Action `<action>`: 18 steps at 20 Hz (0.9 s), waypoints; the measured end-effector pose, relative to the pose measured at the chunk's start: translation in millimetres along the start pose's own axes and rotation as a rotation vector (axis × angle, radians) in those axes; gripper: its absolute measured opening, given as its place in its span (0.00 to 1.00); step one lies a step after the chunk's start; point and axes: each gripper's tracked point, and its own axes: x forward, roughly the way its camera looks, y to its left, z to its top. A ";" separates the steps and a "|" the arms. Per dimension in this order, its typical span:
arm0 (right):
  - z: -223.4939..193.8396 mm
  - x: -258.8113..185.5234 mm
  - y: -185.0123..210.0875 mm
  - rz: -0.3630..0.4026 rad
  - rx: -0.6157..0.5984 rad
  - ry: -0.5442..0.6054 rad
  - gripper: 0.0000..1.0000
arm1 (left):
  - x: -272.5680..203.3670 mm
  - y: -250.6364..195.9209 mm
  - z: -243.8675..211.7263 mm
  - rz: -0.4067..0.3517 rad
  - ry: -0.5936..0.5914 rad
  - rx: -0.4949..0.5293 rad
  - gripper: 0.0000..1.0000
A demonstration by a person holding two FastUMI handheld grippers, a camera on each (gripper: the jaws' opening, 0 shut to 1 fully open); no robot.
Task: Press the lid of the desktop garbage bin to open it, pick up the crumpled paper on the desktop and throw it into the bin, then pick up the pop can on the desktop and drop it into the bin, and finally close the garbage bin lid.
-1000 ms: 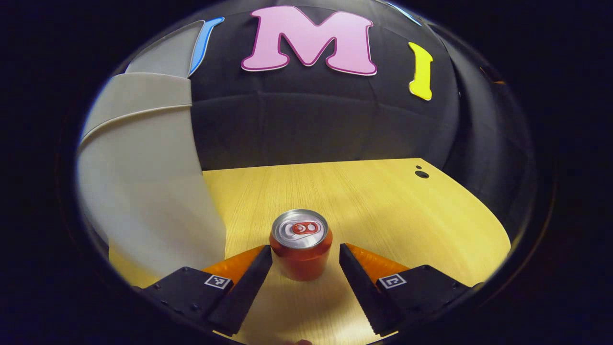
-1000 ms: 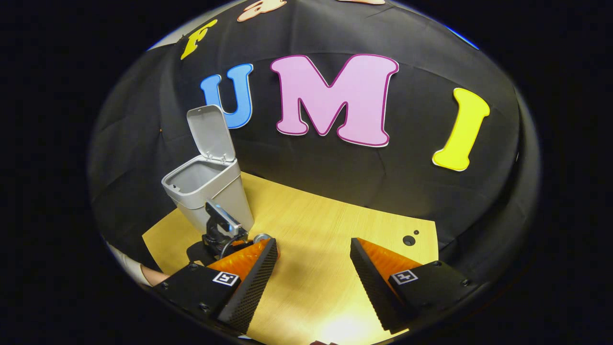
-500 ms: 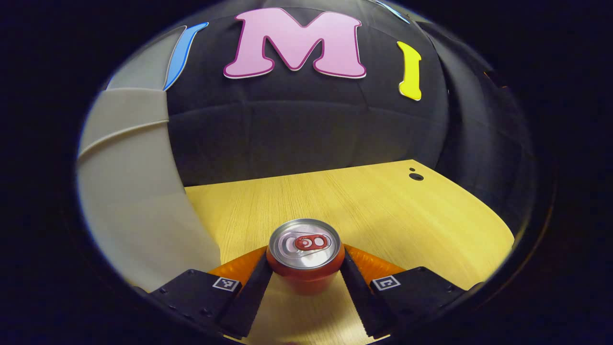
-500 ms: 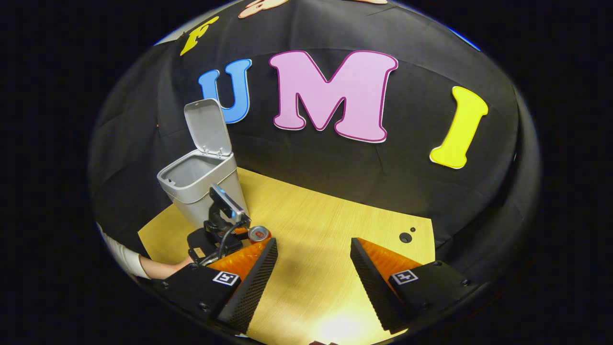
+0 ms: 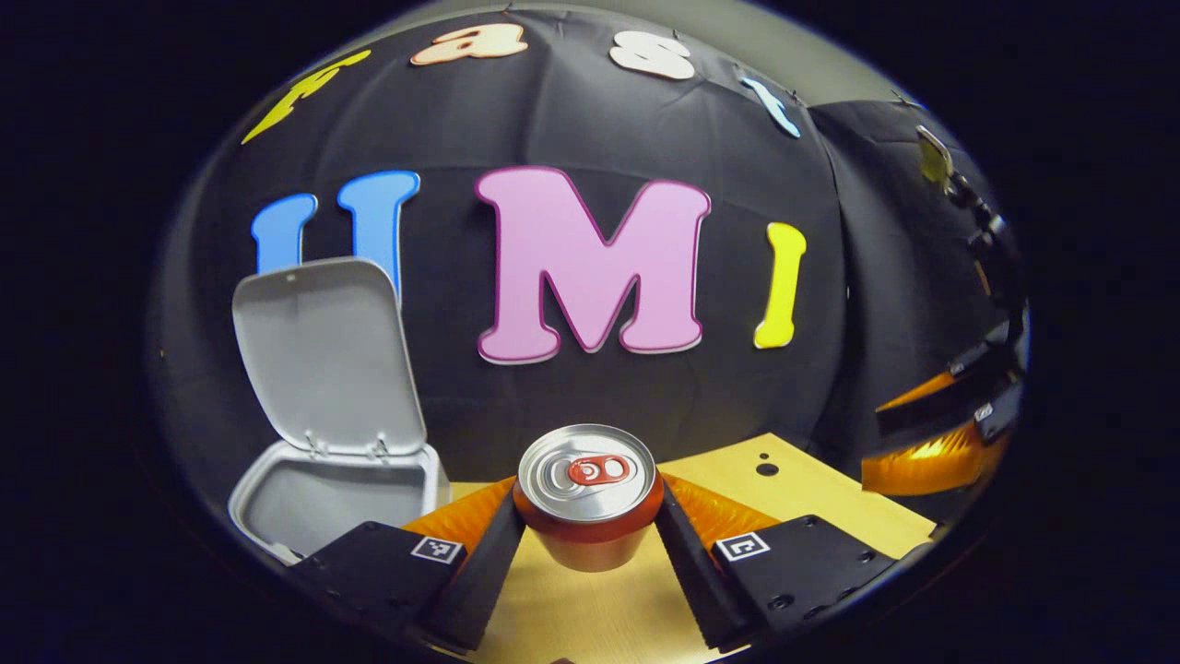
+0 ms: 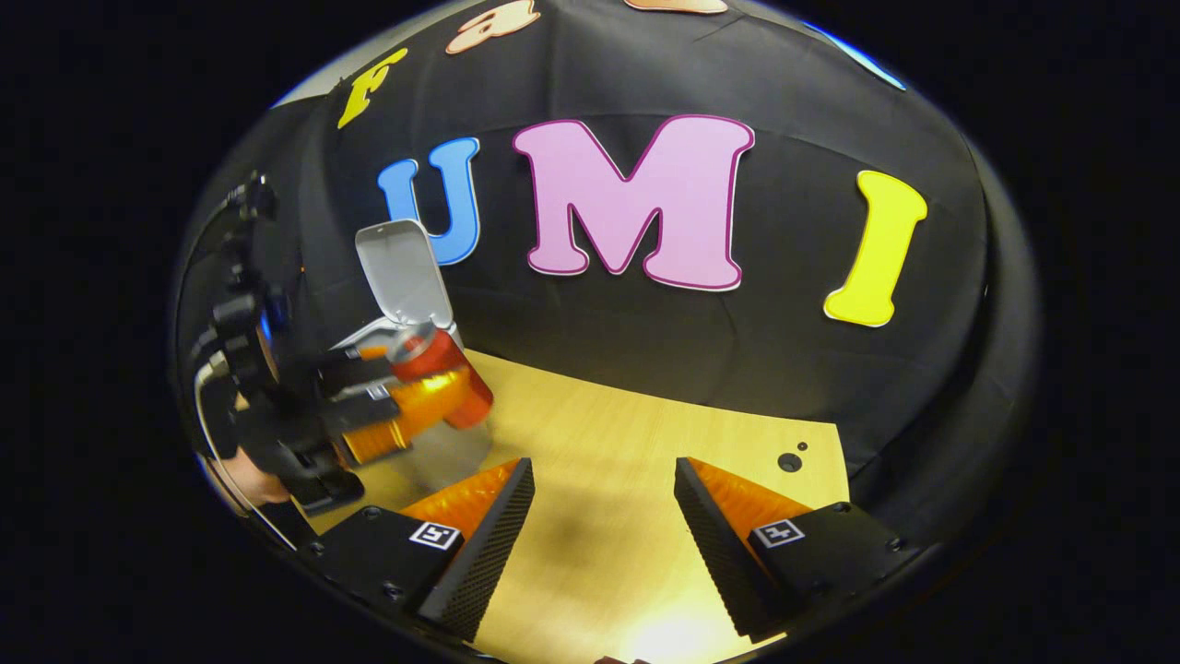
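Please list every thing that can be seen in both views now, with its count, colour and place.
pop can: one, red with silver top, held above the desk between the left hand-held gripper's fingers.
garbage bin: one, grey, on the desk to the left of the can.
lid: one, grey, raised open behind the bin's opening.
desk: one, light wood, with two small dark holes near its far right corner.
left hand-held gripper: one, shut on the pop can.
right hand-held gripper: one, open, over bare desk.
hand: one, behind the left hand-held gripper in the right gripper view.

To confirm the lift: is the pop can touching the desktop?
Apart. Right gripper view shows the pop can held in air above the desktop.
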 end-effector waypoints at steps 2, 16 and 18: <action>2.2 -2.3 3.7 0.005 0.005 -0.011 0.99 | -12.7 30.6 25.6 0.021 -0.037 0.004 0.84; 7.3 -8.6 40.0 0.026 0.018 -0.017 0.98 | -24.1 187.8 -45.1 0.245 0.135 -0.056 0.88; 6.9 -9.6 39.8 0.024 0.020 -0.018 0.98 | -23.8 189.4 -40.7 0.249 0.124 -0.050 0.88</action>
